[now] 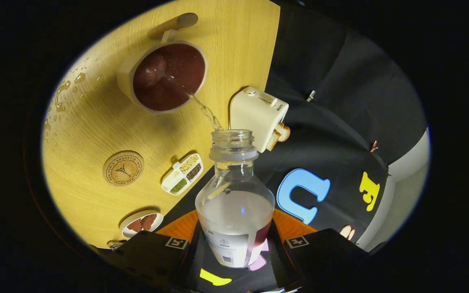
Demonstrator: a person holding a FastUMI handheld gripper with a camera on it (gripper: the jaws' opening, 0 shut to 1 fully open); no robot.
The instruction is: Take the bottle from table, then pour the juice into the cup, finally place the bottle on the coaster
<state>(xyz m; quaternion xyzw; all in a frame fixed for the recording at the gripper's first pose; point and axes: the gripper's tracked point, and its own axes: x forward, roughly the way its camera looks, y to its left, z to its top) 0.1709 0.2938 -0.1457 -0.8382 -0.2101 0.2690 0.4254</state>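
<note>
A clear plastic bottle (234, 203) with a white label and no cap sits between my fingers, and my gripper (234, 248) is shut on its body. The bottle is tilted toward the cup, and a thin stream of clear liquid (204, 110) runs from its mouth. The cup (165, 77), white outside and dark red inside with a wooden handle, stands on the wooden table (96, 122) beyond the bottle; the stream lands inside it. A round cork coaster (123, 168) lies on the table, nearer to the fingers than the cup.
A white toaster (259, 118) with bread slices stands beside the bottle's mouth at the table's edge. A small divided tray of grains (182, 174) and a small white dish (141, 224) lie near the coaster. Water droplets (65, 91) dot the table beside the cup.
</note>
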